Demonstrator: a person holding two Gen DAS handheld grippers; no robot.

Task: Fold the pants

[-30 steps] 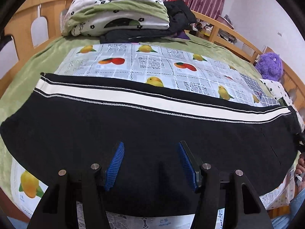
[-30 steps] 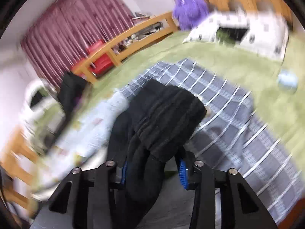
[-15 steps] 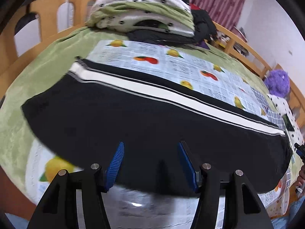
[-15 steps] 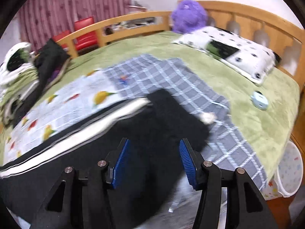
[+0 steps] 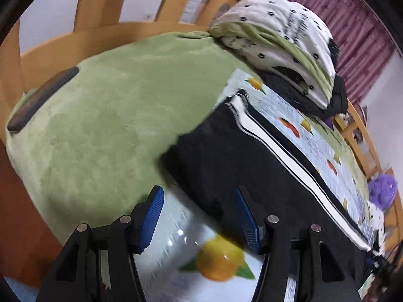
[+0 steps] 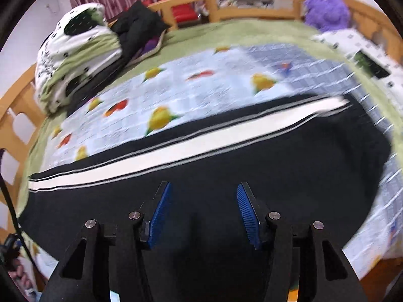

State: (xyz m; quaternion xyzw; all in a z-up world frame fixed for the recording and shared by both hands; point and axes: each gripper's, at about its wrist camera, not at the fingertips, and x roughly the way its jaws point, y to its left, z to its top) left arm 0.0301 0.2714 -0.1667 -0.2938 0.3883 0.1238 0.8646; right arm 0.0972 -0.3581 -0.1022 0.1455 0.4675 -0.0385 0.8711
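The black pants (image 5: 252,156) with a white side stripe (image 6: 201,148) lie stretched out flat on a fruit-print sheet (image 6: 191,93) over the bed. My left gripper (image 5: 200,214) hovers open at the pants' left end. Between its blue pads (image 5: 153,214) I see only the sheet and the corner of the black cloth below. In the right wrist view my right gripper (image 6: 204,211) hangs open above the pants (image 6: 277,176) near their middle, and nothing is held between its jaws.
A green blanket (image 5: 113,115) covers the bed inside a wooden frame (image 5: 75,37). A dark flat object (image 5: 42,98) lies near its left edge. A folded duvet (image 6: 73,58) and dark clothes (image 6: 138,30) are piled at the back. A purple plush (image 6: 327,10) and a pillow (image 6: 365,55) sit at the right.
The right gripper let go of the bunched end of the pants and swung left over their middle. The left gripper slid left along the pants to their end and rolled.
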